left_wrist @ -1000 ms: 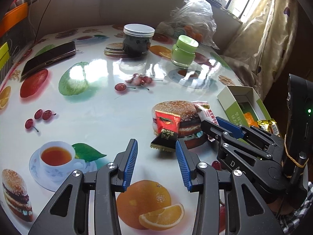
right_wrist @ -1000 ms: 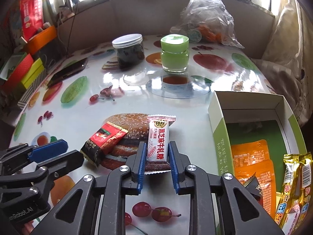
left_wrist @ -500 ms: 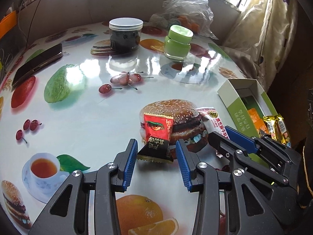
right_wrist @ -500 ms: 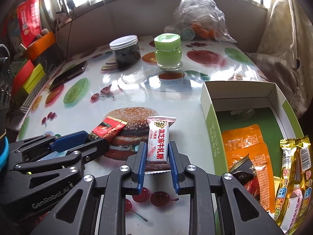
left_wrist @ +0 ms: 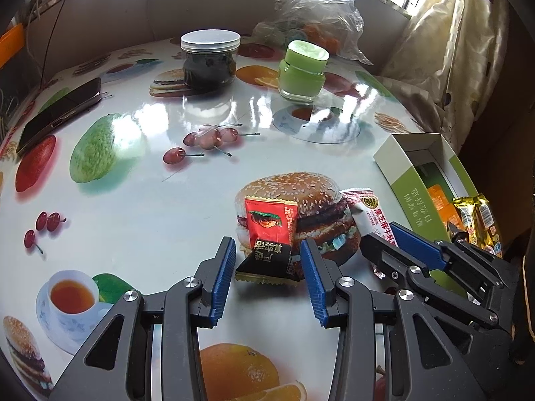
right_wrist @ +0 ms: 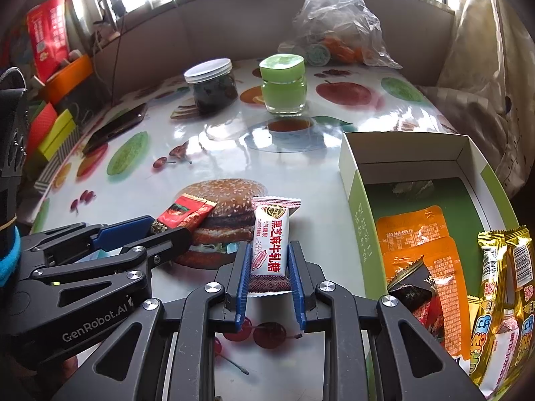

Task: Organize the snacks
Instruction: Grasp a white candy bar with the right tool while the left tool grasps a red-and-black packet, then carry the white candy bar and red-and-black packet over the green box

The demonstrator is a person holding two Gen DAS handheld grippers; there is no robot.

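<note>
The white nougat packet (right_wrist: pixel 270 244) with red lettering lies on the glossy printed tablecloth (right_wrist: pixel 207 153), its far end over the edge of the printed hamburger. The right gripper (right_wrist: pixel 268 260) is clamped on it: both blue pads press the packet's long sides near its lower half, and the tool points steeply down at the table. In the left wrist view that same gripper (left_wrist: pixel 384 244) comes in from the right, with the packet (left_wrist: pixel 371 214) sticking out beyond its tips.

Just to the left lies the red and black candy packet (left_wrist: pixel 269 237), red end toward the burger print, black end nearer the camera. The left gripper (left_wrist: pixel 267 267) straddles that black end with its jaws apart — a gap shows on each side, so the pads (left_wrist: pixel 223 275) grip nothing. It too tilts steeply downward. From the right wrist view the left gripper (right_wrist: pixel 160 230) reaches in from the lower left, its tips at the packet (right_wrist: pixel 185 212).

To the right of both stands the open green and white box (right_wrist: pixel 359 220), holding orange sachets (right_wrist: pixel 424 234) and a dark wrapped candy (right_wrist: pixel 409 287); gold packets (right_wrist: pixel 505 267) lie over its near right corner.

Farther back — well apart from the grippers — stand a dark jar (left_wrist: pixel 210 60) with a white lid, a green jar (left_wrist: pixel 303 72), a phone (left_wrist: pixel 60 113) and a clear plastic bag (left_wrist: pixel 317 20).
</note>
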